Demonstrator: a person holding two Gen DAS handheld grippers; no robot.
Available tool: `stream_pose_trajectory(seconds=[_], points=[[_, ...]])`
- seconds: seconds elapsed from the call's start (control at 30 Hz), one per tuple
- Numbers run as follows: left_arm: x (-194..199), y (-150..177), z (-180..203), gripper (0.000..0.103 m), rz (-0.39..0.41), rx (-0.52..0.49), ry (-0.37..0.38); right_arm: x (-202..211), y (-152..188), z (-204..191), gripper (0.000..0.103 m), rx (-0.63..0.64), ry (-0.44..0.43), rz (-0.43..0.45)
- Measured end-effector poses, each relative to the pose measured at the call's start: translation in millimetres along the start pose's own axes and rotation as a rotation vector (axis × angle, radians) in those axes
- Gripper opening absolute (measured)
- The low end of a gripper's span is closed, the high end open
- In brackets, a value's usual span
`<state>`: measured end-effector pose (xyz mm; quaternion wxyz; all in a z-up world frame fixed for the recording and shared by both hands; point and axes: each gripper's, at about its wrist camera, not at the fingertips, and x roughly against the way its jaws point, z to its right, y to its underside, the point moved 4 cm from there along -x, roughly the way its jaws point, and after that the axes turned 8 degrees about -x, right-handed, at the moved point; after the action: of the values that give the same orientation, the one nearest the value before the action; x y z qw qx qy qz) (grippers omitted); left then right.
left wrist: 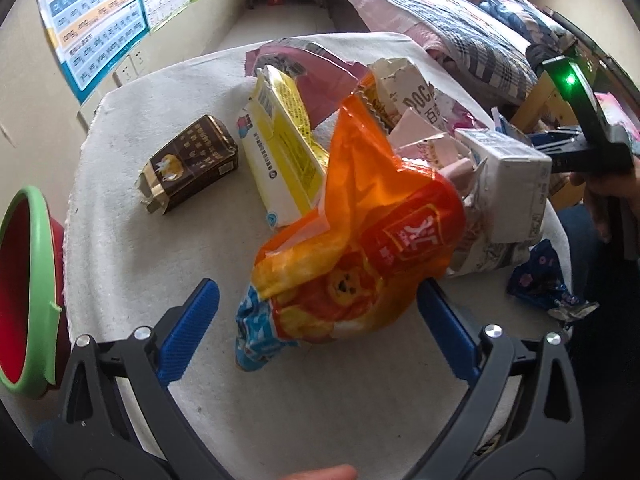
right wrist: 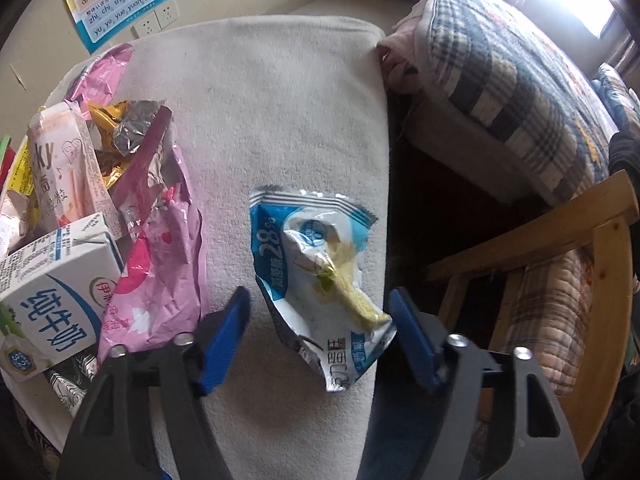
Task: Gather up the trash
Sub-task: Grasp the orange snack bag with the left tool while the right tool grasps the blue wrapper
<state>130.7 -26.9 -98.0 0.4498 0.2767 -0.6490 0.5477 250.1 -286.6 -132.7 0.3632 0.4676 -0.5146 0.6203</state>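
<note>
White cloth (right wrist: 288, 100) covers your table. Your left gripper (left wrist: 316, 312) gapes wide around an orange snack bag (left wrist: 360, 248); your right gripper (right wrist: 320, 316) spreads open around a blue-white wrapper (right wrist: 316, 264) near the edge.

Two close downward wrist views — shared milk carton (left wrist: 516, 184).

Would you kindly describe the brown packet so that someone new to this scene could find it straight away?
Start at the white cloth-covered table in the left wrist view and look to its left part, past the red bin with a green rim. The brown packet lies there alone, left of the yellow and white carton. It is the only dark brown, boxy piece with gold trim.
</note>
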Motion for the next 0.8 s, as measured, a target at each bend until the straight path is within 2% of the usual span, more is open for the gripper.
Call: stream_pose_trajectory(seconds=[0.1, 0.23, 0.3, 0.53, 0.8], points=[[-4, 2, -2, 0.083, -0.021, 0.004, 0.009, -1, -1, -1, 0.061, -0.001, -0.008, 0.0], [-1, 3, -1, 0.074, -0.005, -0.004, 0.011, 1, -4, -7, 0.041, 0.023, -0.003, 0.007], [2, 2, -2, 0.067, 0.004, 0.01, 0.014, 3, -5, -10, 0.039, 0.031, -0.001, 0.011], [11, 8, -3, 0.056, 0.014, 0.059, 0.05, 17, -4, -15, 0.037, 0.028, -0.02, 0.04], [31, 19, -4, 0.055, 0.026, 0.123, 0.059, 52, 1, -18, 0.037, 0.014, -0.028, 0.105]])
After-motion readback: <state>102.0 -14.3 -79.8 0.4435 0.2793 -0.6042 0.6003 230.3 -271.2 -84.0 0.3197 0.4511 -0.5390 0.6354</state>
